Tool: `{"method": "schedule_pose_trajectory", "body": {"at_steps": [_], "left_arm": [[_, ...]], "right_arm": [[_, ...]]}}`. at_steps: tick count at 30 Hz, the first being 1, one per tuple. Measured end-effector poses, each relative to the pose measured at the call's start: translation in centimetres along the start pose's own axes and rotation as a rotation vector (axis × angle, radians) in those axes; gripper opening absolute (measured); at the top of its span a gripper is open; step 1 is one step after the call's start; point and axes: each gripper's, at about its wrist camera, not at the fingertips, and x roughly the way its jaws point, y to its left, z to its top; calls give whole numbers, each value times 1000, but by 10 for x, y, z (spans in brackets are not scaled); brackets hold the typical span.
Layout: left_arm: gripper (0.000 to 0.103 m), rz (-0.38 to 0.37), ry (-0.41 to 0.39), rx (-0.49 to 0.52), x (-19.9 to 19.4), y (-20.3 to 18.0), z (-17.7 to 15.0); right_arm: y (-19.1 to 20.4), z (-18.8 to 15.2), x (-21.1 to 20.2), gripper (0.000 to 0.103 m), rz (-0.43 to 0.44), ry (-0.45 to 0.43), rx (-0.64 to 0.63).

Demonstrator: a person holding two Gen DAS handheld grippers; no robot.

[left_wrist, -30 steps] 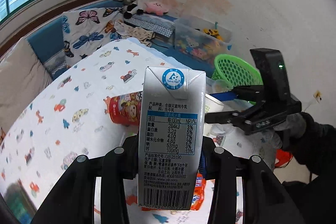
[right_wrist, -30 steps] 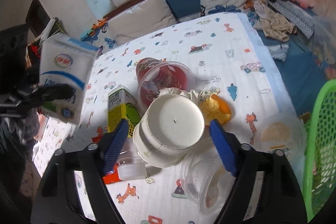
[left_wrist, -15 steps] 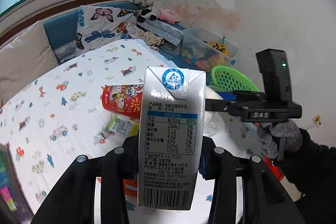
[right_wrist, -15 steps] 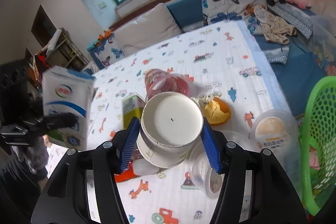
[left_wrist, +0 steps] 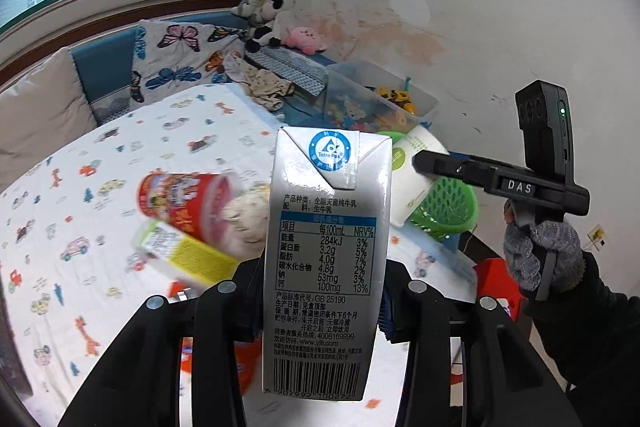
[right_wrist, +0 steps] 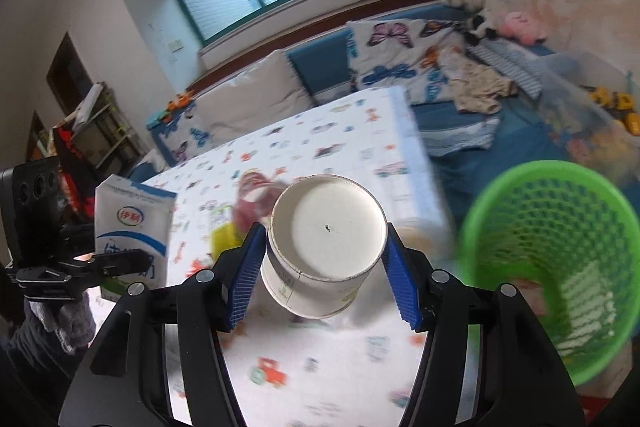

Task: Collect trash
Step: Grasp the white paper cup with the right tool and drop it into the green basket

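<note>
Carrying: right tongs (right_wrist: 324,267) were clamped on a paper cup (right_wrist: 326,243), its bottom facing the camera.
Left tongs (left_wrist: 320,311): clamped on upright milk carton (left_wrist: 326,259).
Green basket (right_wrist: 556,259): off the desk's (right_wrist: 340,355) right edge, nearest the right tongs.

the basket (right_wrist: 552,267) stands right of the table (right_wrist: 340,359), beside its edge; the sofa (right_wrist: 256,103) lies behind.

Basket (right_wrist: 552,267): green mesh, at right of frame. Paper cup (right_wrist: 326,247): white. Milk carton (left_wrist: 326,247): silver-white with blue label.
</note>
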Motion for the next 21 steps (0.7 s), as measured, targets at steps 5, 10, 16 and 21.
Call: {"method": "schedule_pose_trajectory", "body": {"at_steps": [5, 10, 16, 21], "left_arm": [[41, -28, 12, 23, 18, -29, 6], [41, -46, 24, 50, 35, -54, 16], [41, -66, 47, 77, 59, -79, 33], [41, -75, 58, 95, 77, -94, 41]], "right_arm": [[-46, -6, -30, 59, -134, -30, 20], [-98, -22, -36, 59, -256, -19, 72], [-144, -43, -24, 59, -338, 30, 135], [-170, -51, -6, 59, -365, 60, 178]]}}
